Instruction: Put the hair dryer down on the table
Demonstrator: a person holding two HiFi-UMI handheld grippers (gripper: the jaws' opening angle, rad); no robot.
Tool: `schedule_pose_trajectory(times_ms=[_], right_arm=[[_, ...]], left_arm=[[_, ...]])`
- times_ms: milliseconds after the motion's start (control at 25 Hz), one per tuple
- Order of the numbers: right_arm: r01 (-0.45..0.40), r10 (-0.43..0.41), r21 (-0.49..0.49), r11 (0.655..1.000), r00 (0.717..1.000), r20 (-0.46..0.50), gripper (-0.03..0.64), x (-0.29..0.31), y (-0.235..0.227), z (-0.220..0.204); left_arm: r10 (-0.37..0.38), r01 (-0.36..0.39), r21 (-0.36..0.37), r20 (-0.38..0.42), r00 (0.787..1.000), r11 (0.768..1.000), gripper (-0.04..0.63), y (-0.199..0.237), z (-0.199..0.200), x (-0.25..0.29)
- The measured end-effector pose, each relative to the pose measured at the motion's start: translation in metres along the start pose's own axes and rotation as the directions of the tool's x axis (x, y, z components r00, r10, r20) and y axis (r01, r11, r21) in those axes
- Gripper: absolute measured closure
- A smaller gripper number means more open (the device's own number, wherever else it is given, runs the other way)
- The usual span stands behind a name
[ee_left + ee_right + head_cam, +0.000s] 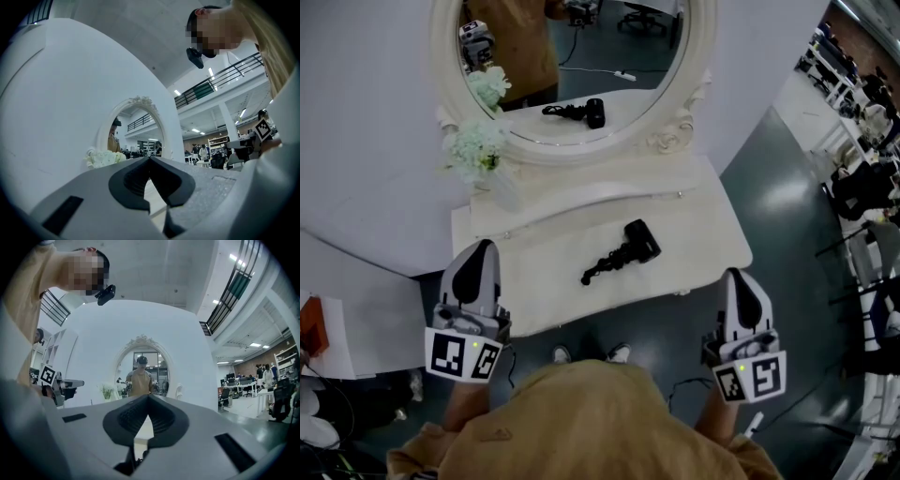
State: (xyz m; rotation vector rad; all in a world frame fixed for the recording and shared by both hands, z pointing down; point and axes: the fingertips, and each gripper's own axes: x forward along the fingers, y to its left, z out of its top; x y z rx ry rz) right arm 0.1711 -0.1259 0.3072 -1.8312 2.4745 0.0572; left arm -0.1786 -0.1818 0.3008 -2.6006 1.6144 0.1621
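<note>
A black hair dryer (626,250) lies on its side near the middle of the white dressing table (703,234), with its cord bunched toward the front edge. Nothing touches it. My left gripper (485,246) hovers over the table's front left corner. In the left gripper view its jaws (150,159) are shut with nothing between them. My right gripper (732,274) is held off the front right corner, apart from the dryer. In the right gripper view its jaws (149,397) also meet, shut and empty.
An oval mirror (609,47) in a white frame stands at the back of the table and reflects the dryer. A vase of pale flowers (478,150) stands at the back left. Papers (328,337) lie low on the left. Office chairs (862,187) stand on the grey floor to the right.
</note>
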Motion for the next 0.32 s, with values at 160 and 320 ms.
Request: schedule_pose_trajectory(times_ms=[160, 320], right_arm=[[0.002, -0.002, 0.005, 1.0, 1.0, -0.006, 0.615, -0.0034, 0.0018, -0.0024], [0.001, -0.001, 0.005, 1.0, 1.0, -0.01, 0.615, -0.0067, 0.0037, -0.0022]], left_arm=[[0.001, -0.001, 0.0, 0.005, 1.0, 1.0, 0.592, -0.0005, 0.0018, -0.0029], [0.002, -0.002, -0.003, 0.006, 1.0, 1.0, 0.592, -0.0016, 0.0028, -0.0067]])
